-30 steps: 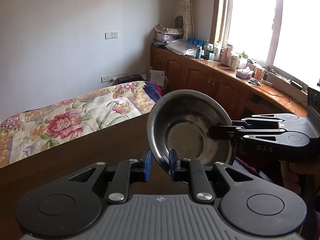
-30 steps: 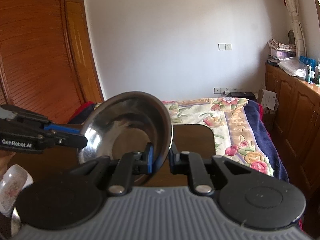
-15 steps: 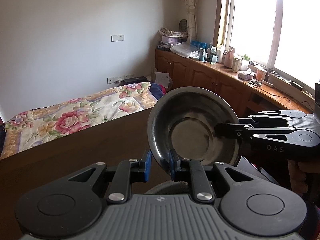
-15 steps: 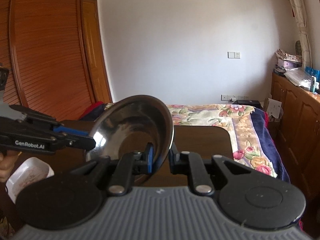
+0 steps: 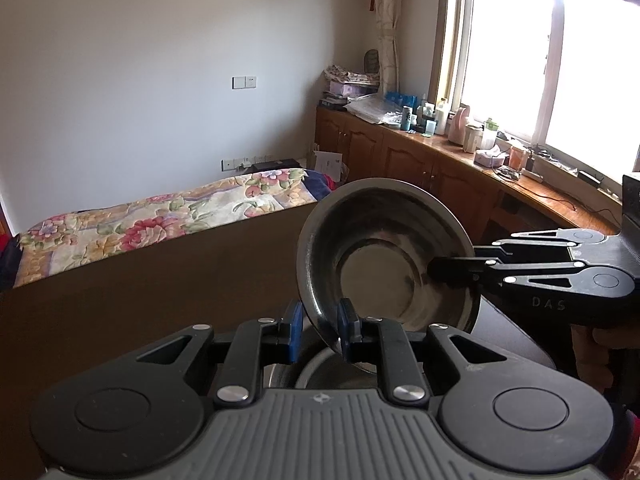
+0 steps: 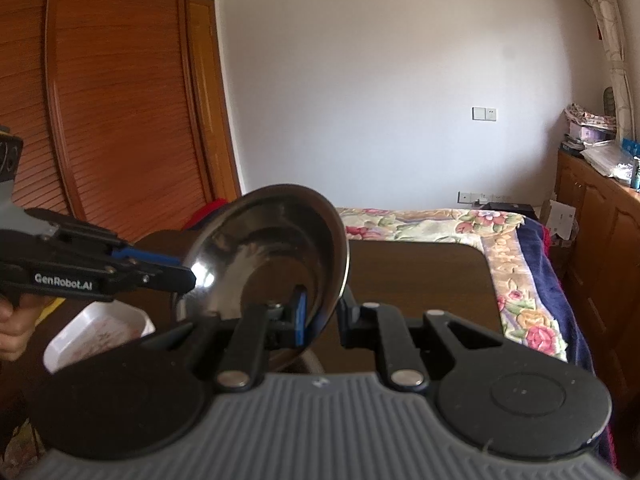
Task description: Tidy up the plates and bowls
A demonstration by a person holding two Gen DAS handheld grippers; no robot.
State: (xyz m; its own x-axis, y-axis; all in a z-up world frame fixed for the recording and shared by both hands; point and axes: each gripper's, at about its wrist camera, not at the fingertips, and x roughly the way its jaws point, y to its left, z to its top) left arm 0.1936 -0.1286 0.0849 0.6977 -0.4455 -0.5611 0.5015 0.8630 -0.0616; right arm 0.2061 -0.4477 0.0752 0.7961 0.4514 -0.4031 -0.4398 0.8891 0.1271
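Left to right. Your left hand [image 6: 12, 320] sat on the left claw's grip at the far left of the right wrist view. Below it, a white dish [image 6: 100, 330] with a reddish pattern rested on the dark brown surface [image 6: 420, 276] toward its left edge.

Left claw [image 5: 318, 330]: clamped on the rim of the steel bowl [image 5: 384, 264]. In its own view the rim ran between the blue pads [image 5: 295, 330], one pad outside the wall, one inside. From the right wrist view the same claw [image 6: 182, 278] came in from the left and pinched the bowl's left rim.

The steel bowl [image 6: 268, 256] was held in the air above the surface, tilted steeply, nearly on edge, with its inside facing both cameras. A second metal bowl [image 5: 320, 372] showed partly under it, just behind the left claw; most of it was hidden.

Right claw [image 6: 322, 316]: also clamped on the steel bowl, rim between its fingers, blue pad against the inner wall. In the left wrist view it [image 5: 452, 272] reached in from the right and gripped the right rim. So you had both claws on one bowl, at different points of the rim.

Beyond the surface's far edge lay a bed with a floral cover [image 5: 160, 220]. A wooden cabinet [image 5: 420, 168] loaded with bottles ran along the window side at right.
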